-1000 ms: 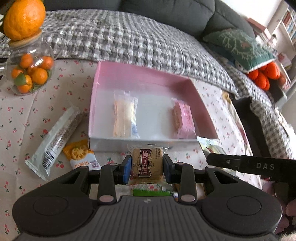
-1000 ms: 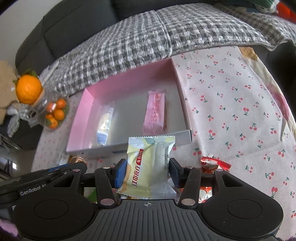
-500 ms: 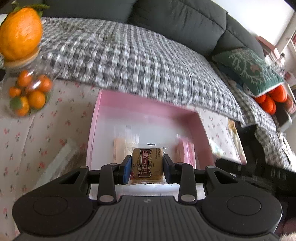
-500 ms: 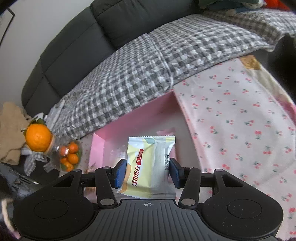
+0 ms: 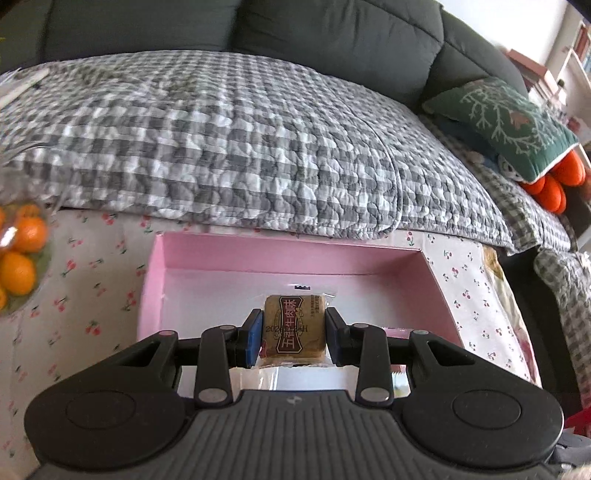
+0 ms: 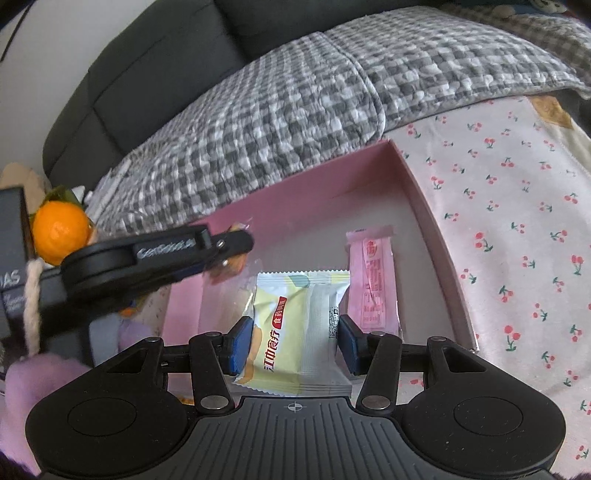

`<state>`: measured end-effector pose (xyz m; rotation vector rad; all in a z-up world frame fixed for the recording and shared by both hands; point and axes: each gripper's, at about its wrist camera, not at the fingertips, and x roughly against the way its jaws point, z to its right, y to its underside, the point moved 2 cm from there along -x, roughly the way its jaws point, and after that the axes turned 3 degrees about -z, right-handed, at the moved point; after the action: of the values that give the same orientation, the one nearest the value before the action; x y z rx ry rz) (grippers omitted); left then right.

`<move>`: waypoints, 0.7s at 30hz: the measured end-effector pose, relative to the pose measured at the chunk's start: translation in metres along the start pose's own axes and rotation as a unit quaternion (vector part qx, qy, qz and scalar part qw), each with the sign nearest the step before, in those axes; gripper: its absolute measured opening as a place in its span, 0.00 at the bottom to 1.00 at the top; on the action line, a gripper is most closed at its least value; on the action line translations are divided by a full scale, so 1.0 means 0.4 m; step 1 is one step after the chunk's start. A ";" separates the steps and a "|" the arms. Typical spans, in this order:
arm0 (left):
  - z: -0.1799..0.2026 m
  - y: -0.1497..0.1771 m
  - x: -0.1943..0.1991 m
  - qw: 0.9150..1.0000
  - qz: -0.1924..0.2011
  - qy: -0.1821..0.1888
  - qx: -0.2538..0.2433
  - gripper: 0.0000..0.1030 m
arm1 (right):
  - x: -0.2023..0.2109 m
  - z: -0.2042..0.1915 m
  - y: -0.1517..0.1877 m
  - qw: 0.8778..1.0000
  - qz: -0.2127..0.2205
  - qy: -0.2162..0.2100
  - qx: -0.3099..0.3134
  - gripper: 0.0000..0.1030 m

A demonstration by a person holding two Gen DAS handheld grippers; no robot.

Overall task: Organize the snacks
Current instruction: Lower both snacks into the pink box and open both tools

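Brown snack (image 5: pixel 294 326) is clamped in the left gripper (image 5: pixel 293 338), yellow packet (image 6: pixel 295 328) pinched in the right gripper (image 6: pixel 293 341), both over the pink box (image 5: pixel 295 254). I'd lower each into bare floor before letting go, clear of the pink bar (image 6: pixel 373 280).

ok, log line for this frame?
left gripper: shut on brown snack packet | right gripper: shut on yellow snack packet | both over pink box

Dark sofa (image 5: pixel 332 33) under checked quilt (image 5: pixel 229 147), daylit room
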<state>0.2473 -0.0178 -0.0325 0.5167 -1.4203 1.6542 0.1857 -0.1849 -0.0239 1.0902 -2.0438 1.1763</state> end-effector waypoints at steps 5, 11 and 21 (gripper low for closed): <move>-0.004 -0.002 -0.042 1.000 -0.001 -0.001 -0.012 0.31 | -0.017 0.011 0.002 1.000 -0.006 0.008 0.010 0.48; -0.017 0.006 -0.062 1.000 -0.004 0.001 -0.010 0.32 | -0.017 0.016 -0.001 1.000 -0.003 0.001 0.010 0.50; -0.014 0.002 -0.040 1.000 0.012 -0.006 -0.021 0.65 | -0.010 0.013 -0.003 1.000 -0.008 0.003 0.007 0.70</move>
<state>0.2564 -0.0181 -0.0470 0.4890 -1.4728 1.6381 0.1886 -0.1884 -0.0289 1.1061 -2.0212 1.1853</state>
